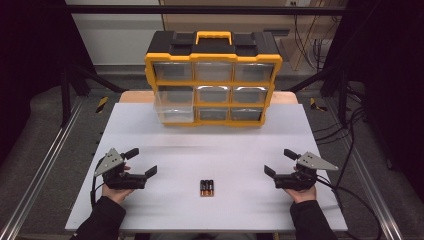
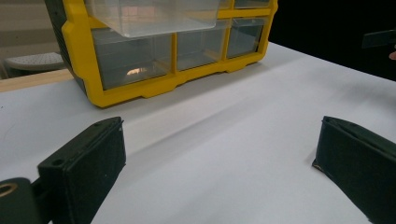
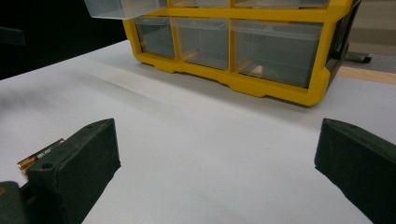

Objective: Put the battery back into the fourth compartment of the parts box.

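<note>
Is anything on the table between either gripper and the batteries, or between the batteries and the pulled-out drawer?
Nothing visible. The batteries lie on bare white table between the left gripper and right gripper, both open. The pulled-out drawer of the organizer lies beyond, across bare table.

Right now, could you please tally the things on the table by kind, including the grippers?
Organizer with clear drawers, yellow and black: 1
Batteries, lying side by side: 3
Grippers, left gripper and right gripper, both open: 2
Total: 6
</note>
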Demonstrator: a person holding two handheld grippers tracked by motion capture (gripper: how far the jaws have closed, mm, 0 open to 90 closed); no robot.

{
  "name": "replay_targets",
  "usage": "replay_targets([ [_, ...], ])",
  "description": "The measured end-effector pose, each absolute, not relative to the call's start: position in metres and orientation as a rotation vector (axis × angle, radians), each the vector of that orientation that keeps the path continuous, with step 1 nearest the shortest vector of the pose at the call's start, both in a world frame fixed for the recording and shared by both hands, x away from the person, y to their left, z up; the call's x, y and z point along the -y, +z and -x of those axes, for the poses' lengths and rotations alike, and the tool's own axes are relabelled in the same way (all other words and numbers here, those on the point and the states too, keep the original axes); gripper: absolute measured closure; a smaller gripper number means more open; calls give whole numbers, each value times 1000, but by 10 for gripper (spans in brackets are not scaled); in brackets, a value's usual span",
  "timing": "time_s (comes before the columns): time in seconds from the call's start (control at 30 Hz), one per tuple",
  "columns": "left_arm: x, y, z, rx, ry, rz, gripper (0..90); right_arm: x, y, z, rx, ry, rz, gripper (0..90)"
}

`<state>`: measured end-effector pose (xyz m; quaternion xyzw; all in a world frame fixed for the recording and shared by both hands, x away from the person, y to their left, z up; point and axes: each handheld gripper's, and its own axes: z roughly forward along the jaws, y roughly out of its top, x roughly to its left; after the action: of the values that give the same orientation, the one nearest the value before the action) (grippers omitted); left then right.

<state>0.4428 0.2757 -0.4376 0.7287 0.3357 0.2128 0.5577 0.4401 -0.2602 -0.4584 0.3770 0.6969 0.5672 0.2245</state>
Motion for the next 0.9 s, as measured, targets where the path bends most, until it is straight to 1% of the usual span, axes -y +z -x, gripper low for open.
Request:
replay_targets([
  [0.4, -267, -436, -442, -788, 484, -1731, 14, 259, -459, -440, -1932, 1561, -1035, 4],
  [0.9, -231, -434, -437, -757, 416, -1743, 16, 261, -458, -439, -1924, 1562, -1031, 3],
])
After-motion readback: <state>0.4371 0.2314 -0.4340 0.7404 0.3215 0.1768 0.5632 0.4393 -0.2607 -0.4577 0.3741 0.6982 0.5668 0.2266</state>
